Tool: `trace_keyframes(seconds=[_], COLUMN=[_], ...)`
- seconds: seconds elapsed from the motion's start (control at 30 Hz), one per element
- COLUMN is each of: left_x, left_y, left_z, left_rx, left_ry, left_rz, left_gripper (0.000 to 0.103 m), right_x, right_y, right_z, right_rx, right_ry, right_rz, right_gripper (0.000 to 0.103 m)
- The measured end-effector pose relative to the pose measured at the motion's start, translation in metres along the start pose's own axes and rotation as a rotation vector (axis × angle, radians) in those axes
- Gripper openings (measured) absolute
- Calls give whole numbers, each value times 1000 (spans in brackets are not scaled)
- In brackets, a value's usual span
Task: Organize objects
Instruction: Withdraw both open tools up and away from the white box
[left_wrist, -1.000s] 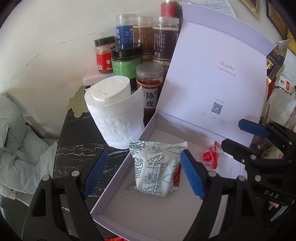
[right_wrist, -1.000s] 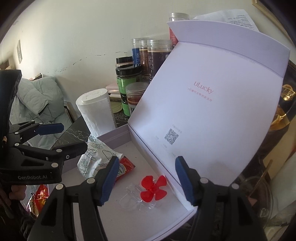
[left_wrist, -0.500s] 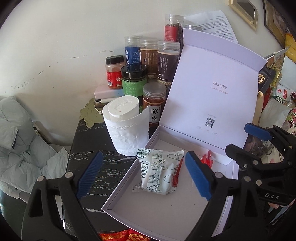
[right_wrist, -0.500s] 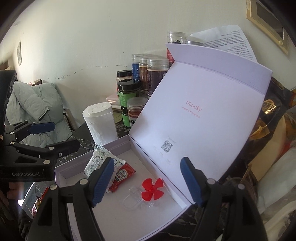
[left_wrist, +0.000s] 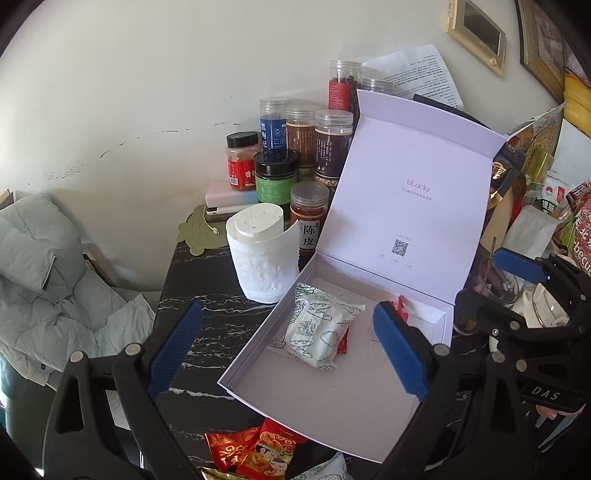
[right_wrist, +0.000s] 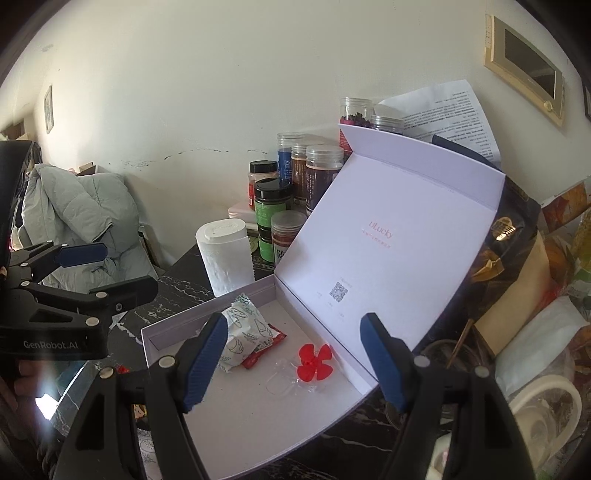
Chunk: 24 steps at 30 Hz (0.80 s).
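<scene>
The left gripper (left_wrist: 288, 354) hangs above the box (left_wrist: 332, 398), its jaws opening with nothing clamped; the right gripper (right_wrist: 293, 360) hangs there too, jaws apart and empty. In the box lie a white packet (left_wrist: 319, 332), a red sachet (right_wrist: 264, 345) under its right edge, and a red flower (right_wrist: 316, 362) farther right. A paper roll (left_wrist: 264, 258) stands just left of the box on the dark table (left_wrist: 207, 295), with jars (left_wrist: 310, 155) at the far wall.
</scene>
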<state>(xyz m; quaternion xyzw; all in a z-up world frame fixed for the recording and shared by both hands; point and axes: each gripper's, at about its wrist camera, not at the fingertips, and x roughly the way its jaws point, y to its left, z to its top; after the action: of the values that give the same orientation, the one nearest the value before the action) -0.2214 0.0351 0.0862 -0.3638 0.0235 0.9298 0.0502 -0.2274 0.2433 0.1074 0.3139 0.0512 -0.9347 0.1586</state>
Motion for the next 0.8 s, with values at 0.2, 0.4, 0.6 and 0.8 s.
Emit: trace_keyframes(seconds=[0.2, 0.4, 0.6, 0.8], left_x=[-30, -57, -82, -101], left_y=[3, 6, 11, 15], left_z=[-10, -21, -32, -47], left_rx=[-9, -16, -32, -40], left_ry=[-17, -39, -62, -74], left_rz=[11, 22, 36, 45], left_gripper=[95, 95, 95, 97], right_x=[-26, -52, -75, -91], right_y=[13, 26, 39, 50], right_z=[-6, -12, -19, -31], right_rx=[-13, -17, -19, -24], right_ry=[-5, -17, -39, -44], right_rz=[-1, -5, -4, 1], right_gripper=[76, 77, 79, 80])
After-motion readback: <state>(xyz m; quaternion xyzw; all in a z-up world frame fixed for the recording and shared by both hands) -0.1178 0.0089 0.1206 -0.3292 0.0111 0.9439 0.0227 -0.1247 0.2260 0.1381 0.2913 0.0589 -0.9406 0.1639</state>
